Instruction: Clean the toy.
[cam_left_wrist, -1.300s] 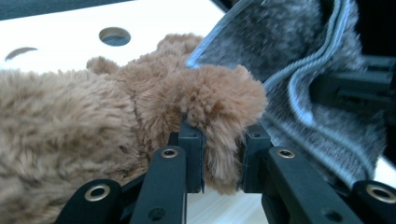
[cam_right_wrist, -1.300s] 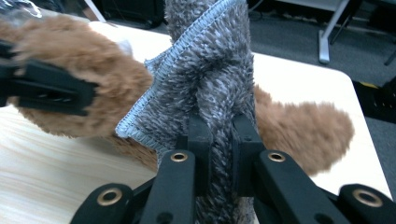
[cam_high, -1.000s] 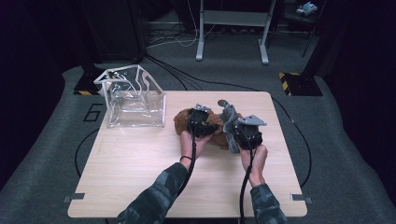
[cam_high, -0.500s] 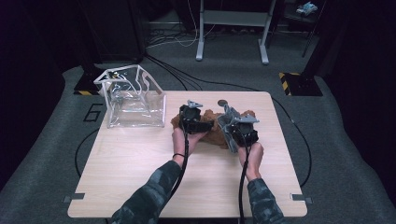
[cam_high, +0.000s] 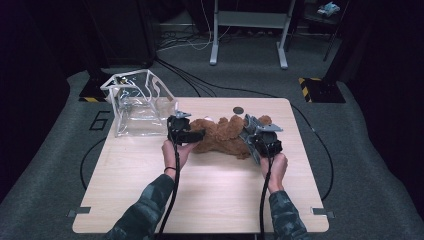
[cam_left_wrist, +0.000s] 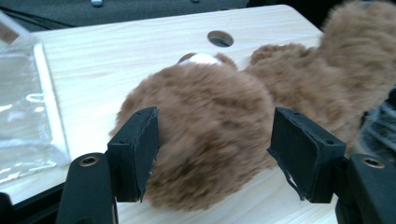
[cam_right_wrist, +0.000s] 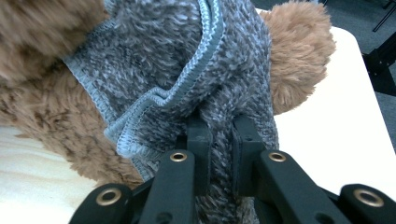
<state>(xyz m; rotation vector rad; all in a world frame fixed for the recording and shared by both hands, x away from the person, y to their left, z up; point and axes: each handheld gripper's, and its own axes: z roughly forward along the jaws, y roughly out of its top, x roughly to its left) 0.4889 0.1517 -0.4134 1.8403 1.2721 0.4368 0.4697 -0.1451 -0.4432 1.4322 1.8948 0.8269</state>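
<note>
**Plush bear lay mid-table, one gripper clamped on its grey garment**

The brown plush bear (cam_high: 225, 134) lay on the wooden table (cam_high: 200, 200), just right of the clear plastic bag (cam_high: 140, 107), which stood at the table's far left corner. Beyond the bear, a small round hole (cam_high: 238, 110) showed in the tabletop.

At the bear's left end, the left gripper (cam_left_wrist: 215, 154) had just been opening: its jaws stood apart on either side of a rounded furry part of the bear (which part was hard to tell). The left pad (cam_left_wrist: 140, 149) sat close against the fur and the right pad (cam_left_wrist: 301, 156) stood a little off it, so nothing was squeezed.

At the bear's right end, the right gripper (cam_right_wrist: 219, 154) was clamped on a fold of the grey knitted garment (cam_right_wrist: 187, 60) that the bear wore, the fabric pinched tight between its jaws. A brown furry limb (cam_right_wrist: 299, 56) stuck out beyond the garment.
</note>
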